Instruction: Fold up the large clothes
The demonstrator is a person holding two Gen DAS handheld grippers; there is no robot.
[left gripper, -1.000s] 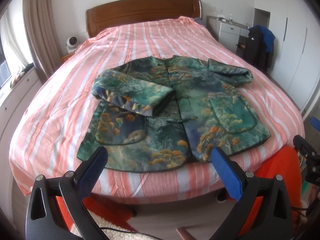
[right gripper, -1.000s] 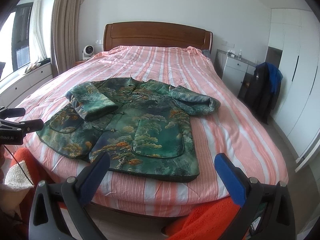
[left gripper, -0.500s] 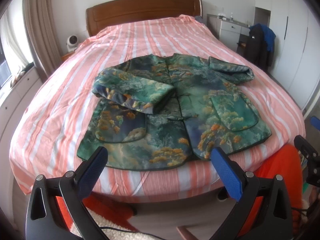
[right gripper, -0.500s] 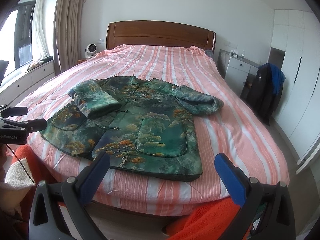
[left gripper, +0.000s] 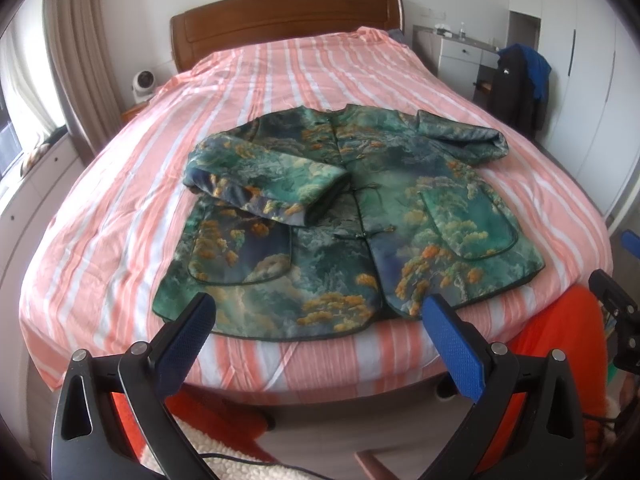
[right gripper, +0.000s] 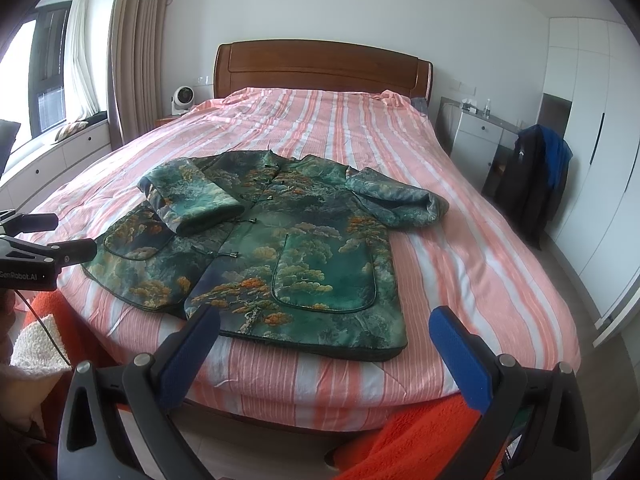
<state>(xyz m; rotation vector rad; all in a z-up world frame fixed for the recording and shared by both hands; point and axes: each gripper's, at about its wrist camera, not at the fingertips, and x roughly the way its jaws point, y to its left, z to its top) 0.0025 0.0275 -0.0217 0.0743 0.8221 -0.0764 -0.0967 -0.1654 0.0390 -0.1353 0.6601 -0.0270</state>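
Observation:
A green jacket (left gripper: 360, 216) with orange tree print lies face up on the striped bed (left gripper: 280, 64), hem toward me; it also shows in the right wrist view (right gripper: 280, 248). Its left sleeve (left gripper: 264, 184) is folded across the chest; the right sleeve (left gripper: 464, 136) lies bent out to the side. My left gripper (left gripper: 320, 320) is open and empty, just short of the hem. My right gripper (right gripper: 324, 332) is open and empty, in front of the jacket's right hem corner. The left gripper's body (right gripper: 36, 252) shows at the left edge of the right wrist view.
A wooden headboard (right gripper: 320, 68) stands at the far end. A small fan (right gripper: 182, 98) sits on the left nightstand. A white cabinet (right gripper: 476, 136) and a chair with dark clothes (right gripper: 532, 184) stand at the right. Orange fabric (right gripper: 420, 440) is below the grippers.
Both grippers have moved a little closer to the bed and jacket hem. Both stay open. The jacket has not moved.

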